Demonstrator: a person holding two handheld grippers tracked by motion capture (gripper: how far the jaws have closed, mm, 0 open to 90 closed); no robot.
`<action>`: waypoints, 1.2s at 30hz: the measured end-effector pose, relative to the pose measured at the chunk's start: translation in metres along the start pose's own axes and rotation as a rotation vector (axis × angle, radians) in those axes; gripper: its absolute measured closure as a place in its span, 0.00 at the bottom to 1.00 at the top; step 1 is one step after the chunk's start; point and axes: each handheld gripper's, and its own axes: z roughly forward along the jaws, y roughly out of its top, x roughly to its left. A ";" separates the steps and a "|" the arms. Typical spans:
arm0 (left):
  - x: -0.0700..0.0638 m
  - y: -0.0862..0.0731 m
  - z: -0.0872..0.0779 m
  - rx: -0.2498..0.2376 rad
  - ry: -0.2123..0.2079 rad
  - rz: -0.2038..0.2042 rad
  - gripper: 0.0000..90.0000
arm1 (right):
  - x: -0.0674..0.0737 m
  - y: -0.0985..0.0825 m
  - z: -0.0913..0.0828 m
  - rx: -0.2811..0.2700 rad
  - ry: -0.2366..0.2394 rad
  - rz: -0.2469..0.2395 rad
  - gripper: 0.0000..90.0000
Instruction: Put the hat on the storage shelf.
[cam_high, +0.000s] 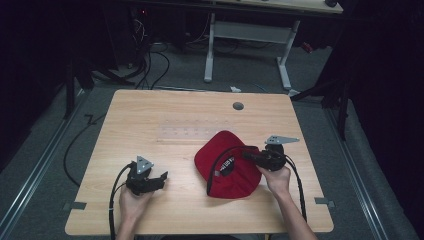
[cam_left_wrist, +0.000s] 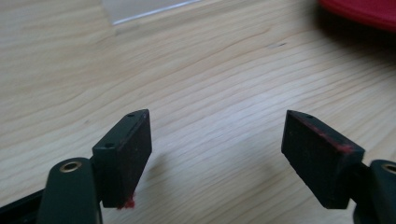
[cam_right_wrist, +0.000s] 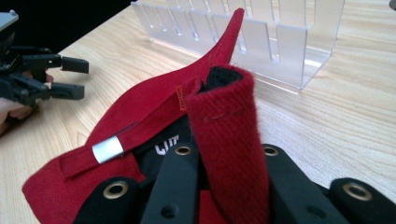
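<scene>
A red cap (cam_high: 227, 167) lies on the wooden table (cam_high: 150, 110), right of centre, with its black lining facing up. My right gripper (cam_high: 248, 154) comes in from the cap's right side. In the right gripper view it (cam_right_wrist: 226, 156) is shut on a fold of the cap's red rim (cam_right_wrist: 224, 126), which stands up between the jaws. The cap's strap carries a silver buckle (cam_right_wrist: 107, 149). My left gripper (cam_high: 164, 179) rests low over the table left of the cap, open, with bare wood between its jaws (cam_left_wrist: 217, 135). The cap's edge (cam_left_wrist: 369, 9) lies beyond it.
A clear acrylic slotted rack (cam_high: 185, 132) stands on the table just behind the cap, and appears close by as the rack (cam_right_wrist: 261, 37) in the right gripper view. A round cable hole (cam_high: 238, 106) sits near the far edge. Another desk's white legs (cam_high: 285, 65) stand beyond.
</scene>
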 end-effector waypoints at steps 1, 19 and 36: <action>0.000 0.000 0.000 0.000 0.000 0.000 0.26 | 0.000 0.000 0.000 0.000 0.000 0.000 0.95; -0.064 -0.010 0.016 0.025 -0.143 0.091 0.25 | 0.025 0.030 -0.013 -0.030 0.045 -0.029 0.95; -0.089 -0.017 0.021 0.024 -0.188 0.116 0.23 | 0.038 0.046 -0.001 -0.056 0.084 -0.007 0.95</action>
